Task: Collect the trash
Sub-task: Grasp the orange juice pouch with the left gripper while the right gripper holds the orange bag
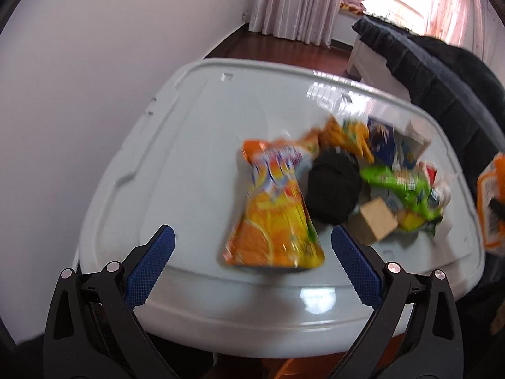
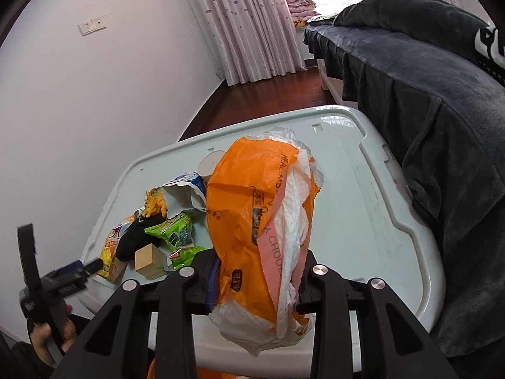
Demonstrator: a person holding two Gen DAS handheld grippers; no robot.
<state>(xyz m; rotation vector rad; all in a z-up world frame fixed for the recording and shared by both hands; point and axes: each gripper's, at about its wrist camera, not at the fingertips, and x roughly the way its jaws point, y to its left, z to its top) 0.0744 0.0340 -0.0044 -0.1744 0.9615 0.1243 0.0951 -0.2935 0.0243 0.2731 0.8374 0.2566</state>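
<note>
Two tongs, one load secured.
Right tongs clamped on orange tissue pack for carrying; left tongs wide open, empty, straddling juice pouch on bench, seemingly lined up for grabbing.

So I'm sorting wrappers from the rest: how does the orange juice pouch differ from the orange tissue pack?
The juice pouch lies flat on the white lid, free, between the open left gripper fingers; the tissue pack is clamped upright in the right gripper. The pouch looks flat and glossy with fruit print; the pack is bulky, white tissue showing. Both are mainly orange plastic.
</note>
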